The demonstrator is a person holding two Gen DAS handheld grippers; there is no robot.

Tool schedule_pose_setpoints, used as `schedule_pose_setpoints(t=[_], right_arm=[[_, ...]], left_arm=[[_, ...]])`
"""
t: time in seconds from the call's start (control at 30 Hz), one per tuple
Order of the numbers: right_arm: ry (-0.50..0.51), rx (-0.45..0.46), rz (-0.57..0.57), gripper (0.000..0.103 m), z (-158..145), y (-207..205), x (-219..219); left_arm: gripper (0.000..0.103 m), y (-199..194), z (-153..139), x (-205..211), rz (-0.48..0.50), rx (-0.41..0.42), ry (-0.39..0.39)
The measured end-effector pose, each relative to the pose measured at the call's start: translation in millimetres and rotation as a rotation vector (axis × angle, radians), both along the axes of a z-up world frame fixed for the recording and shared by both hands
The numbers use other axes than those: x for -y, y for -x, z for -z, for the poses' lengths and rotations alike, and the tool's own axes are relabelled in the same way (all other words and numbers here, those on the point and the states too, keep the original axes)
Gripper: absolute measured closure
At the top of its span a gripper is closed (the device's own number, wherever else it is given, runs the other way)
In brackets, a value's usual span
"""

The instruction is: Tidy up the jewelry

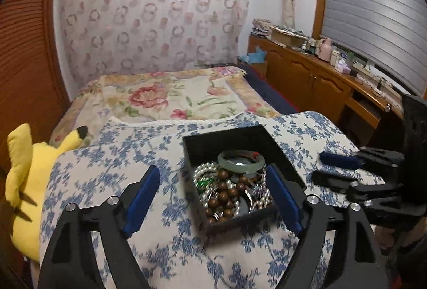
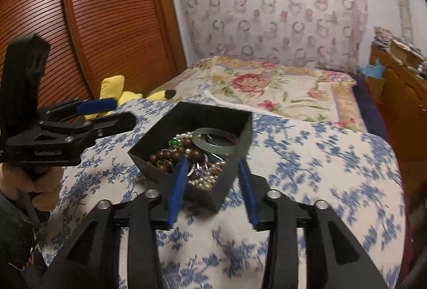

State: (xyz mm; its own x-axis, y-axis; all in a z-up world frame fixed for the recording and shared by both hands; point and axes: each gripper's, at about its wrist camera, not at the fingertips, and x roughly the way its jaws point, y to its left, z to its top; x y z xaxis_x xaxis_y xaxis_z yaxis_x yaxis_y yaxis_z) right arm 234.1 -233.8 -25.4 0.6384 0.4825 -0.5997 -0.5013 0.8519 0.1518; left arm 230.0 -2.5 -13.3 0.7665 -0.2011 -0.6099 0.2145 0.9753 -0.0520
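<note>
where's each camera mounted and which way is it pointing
Left wrist: on the left tool, looking forward and down at the black box of jewelry on the blue-flowered cloth; its own open blue fingers and the right tool show.
Right wrist: on the right tool, same aim; its open fingers, the left tool and a hand show.
Shared: box, green bangle, yellow plush, bed.

A bed (image 1: pixel 170 99) under a floral cover meets a wall draped in patterned fabric (image 1: pixel 152 11), between a slatted wooden wardrobe (image 2: pixel 106 16) and a low cluttered cabinet (image 1: pixel 307 75) beneath a shuttered window (image 1: pixel 373 14).
</note>
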Motion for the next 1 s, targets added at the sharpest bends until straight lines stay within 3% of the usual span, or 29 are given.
schedule_pose_setpoints(t=[0.2, 0.5, 1.0], right_arm=[[0.011, 0.069, 0.102, 0.032, -13, 37, 19], [-0.018, 0.183, 0.196, 0.004, -34, 101, 36], [-0.028, 0.221, 0.267, 0.003, -42, 149, 37]], left_arm=[[0.008, 42, -2, -3, -0.074, 0.038, -0.034], [0.008, 107, -9, -9, -0.142, 0.086, -0.054], [0.008, 161, -20, -5, -0.183, 0.129, -0.062]])
